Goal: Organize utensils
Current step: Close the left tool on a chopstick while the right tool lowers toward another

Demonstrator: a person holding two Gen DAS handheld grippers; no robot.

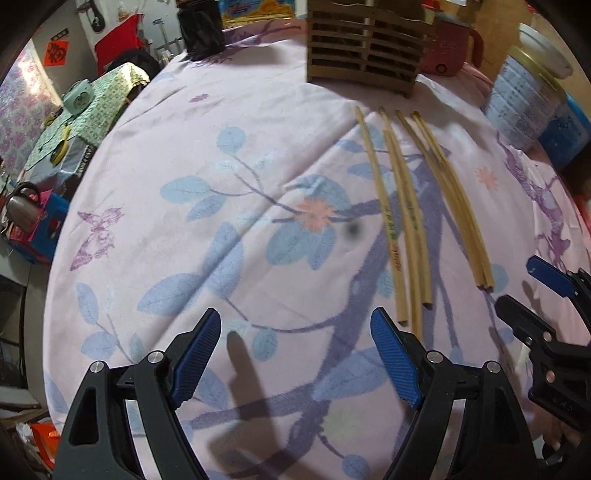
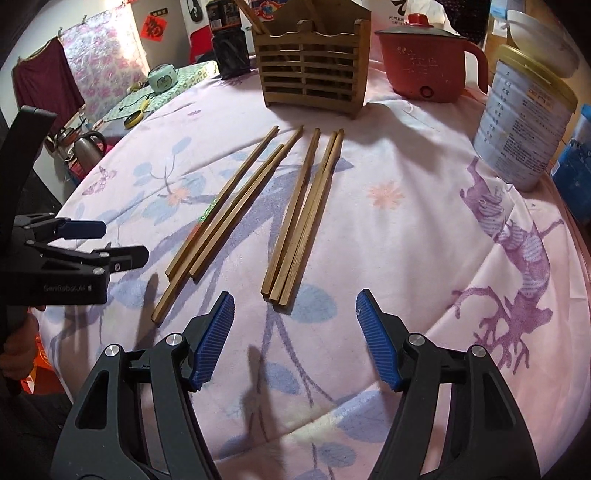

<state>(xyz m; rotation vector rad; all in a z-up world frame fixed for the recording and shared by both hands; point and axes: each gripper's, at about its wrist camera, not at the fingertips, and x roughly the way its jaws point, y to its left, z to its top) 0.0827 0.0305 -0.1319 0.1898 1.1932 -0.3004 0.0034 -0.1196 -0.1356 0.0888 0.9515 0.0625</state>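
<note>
Six chopsticks [image 2: 255, 206] lie on the floral tablecloth [image 2: 406, 258] just ahead of the wide-open, empty right gripper [image 2: 295, 332], only its view showing sticks already inside the wooden holder [image 2: 312, 70], while the left gripper [image 1: 295, 354], also spread and empty, sits beside them.

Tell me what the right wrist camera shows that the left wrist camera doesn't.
Only the right wrist view shows the top of the wooden holder, with chopsticks already standing in it, and the whole red pot with its lid; the left view cuts both off.

Only the left wrist view shows the blue container behind the tin clearly.

Both show the six loose chopsticks on the cloth, the tin, and the left hand-held gripper and right hand-held gripper, both open and empty.
</note>
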